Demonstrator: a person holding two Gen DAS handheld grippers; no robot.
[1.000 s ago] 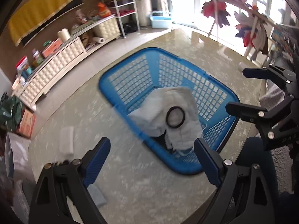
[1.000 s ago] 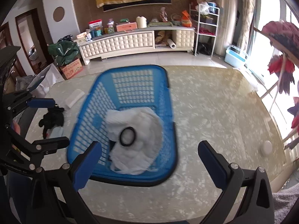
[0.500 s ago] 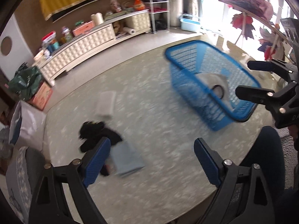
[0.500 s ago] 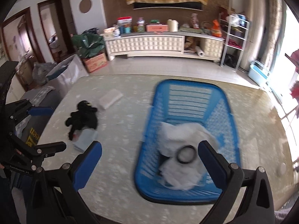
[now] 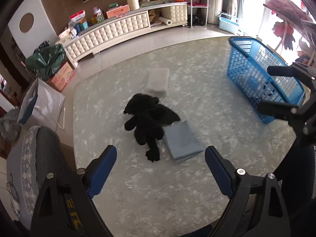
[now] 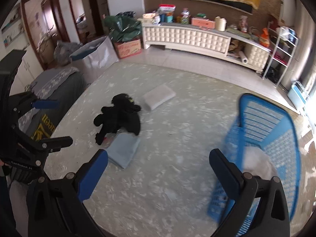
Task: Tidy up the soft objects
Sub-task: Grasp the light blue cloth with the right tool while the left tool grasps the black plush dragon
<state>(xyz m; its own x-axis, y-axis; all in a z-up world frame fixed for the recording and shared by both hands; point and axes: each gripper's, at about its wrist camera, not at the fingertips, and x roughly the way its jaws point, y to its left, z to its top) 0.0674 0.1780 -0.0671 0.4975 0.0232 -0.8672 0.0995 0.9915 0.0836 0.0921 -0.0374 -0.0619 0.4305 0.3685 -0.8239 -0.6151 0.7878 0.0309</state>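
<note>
Left of the basket (image 5: 254,75), I saw the black plush (image 5: 148,118) partly overlapping the blue cloth (image 5: 182,140); both grippers (image 5: 160,169) (image 6: 158,169) were spread, empty. Light, limp: pinch the torso.

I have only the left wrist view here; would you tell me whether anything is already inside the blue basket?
Observer: Yes. The right wrist view looks into the blue basket, and a white fabric item lies inside it.
Operator: Thank you. Does the black plush toy show any marking from that side?
Observer: It does. The black plush toy has a small yellow patch at its far end, the end nearest the white pad.
</note>
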